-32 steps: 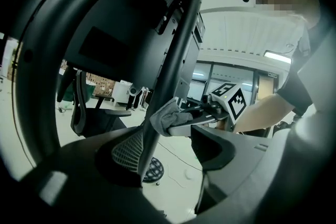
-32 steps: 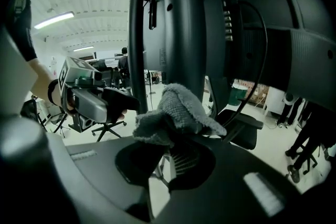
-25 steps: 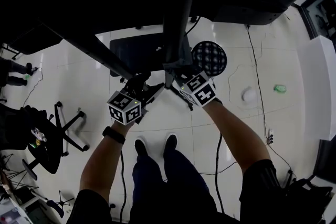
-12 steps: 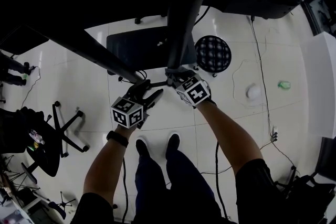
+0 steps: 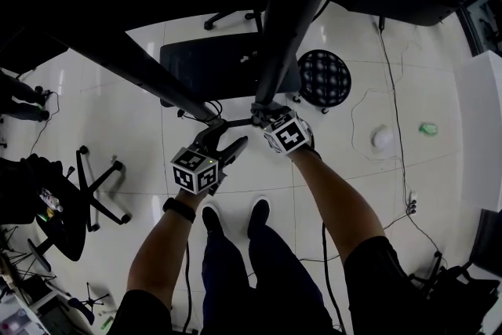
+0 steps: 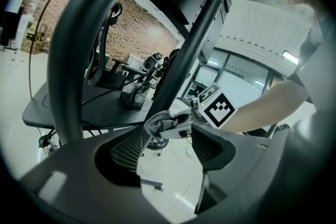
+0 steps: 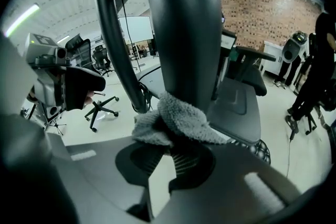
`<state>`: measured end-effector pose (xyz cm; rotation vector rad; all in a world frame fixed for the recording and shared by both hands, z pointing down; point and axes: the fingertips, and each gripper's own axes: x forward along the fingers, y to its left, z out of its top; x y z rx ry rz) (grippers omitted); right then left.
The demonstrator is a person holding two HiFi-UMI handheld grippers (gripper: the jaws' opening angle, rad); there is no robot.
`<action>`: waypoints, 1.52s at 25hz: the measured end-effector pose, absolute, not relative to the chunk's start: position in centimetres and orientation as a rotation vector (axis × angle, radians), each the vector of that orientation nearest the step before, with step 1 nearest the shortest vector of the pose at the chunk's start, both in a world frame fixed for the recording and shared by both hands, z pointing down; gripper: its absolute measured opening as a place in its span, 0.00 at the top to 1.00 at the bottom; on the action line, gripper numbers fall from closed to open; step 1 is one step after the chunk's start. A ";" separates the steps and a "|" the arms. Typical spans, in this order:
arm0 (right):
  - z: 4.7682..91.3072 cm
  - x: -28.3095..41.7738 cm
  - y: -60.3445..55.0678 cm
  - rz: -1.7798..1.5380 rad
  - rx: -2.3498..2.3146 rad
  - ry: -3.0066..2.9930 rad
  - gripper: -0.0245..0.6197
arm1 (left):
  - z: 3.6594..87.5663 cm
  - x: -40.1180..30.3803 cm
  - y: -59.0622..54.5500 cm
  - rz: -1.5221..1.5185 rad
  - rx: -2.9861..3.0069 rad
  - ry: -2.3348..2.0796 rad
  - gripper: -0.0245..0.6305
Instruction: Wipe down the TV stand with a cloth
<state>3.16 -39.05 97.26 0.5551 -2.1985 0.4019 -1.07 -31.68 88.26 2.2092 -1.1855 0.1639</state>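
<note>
The TV stand shows as dark metal: an upright post (image 5: 294, 20) and a slanted bar (image 5: 133, 63). My right gripper (image 5: 259, 115) is shut on a grey fluffy cloth (image 7: 178, 120), pressed against the post (image 7: 184, 23) near its foot. In the left gripper view the cloth (image 6: 157, 126) bunches where the right gripper meets the post (image 6: 194, 39). My left gripper (image 5: 223, 141) stands open just left of it, nothing between its ribbed pads (image 6: 126, 152), with a curved bar (image 6: 68, 60) close on its left.
A dark flat base plate (image 5: 212, 67) lies behind the post, with a round black perforated stool (image 5: 324, 80) beside it. An office chair base (image 5: 98, 184) stands at left. Cables (image 5: 388, 90), a white object (image 5: 382, 139) and a green one (image 5: 427, 127) lie on the floor at right.
The right gripper with the cloth has shifted slightly along the foot of the post. The left gripper stays open close beside it. The view has tilted a little.
</note>
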 end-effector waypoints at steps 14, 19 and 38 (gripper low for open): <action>85.2 2.8 -34.6 0.365 0.538 -2.404 0.92 | 79.3 -1.3 -28.0 0.137 2.294 -1.218 0.48; 73.7 1.1 -32.0 0.220 0.503 -2.575 0.92 | 70.3 -1.8 -26.3 0.072 2.391 -1.257 0.48; 47.8 0.7 -15.0 -0.070 0.597 -2.861 0.92 | 50.5 -3.3 -9.8 -0.104 2.581 -1.310 0.49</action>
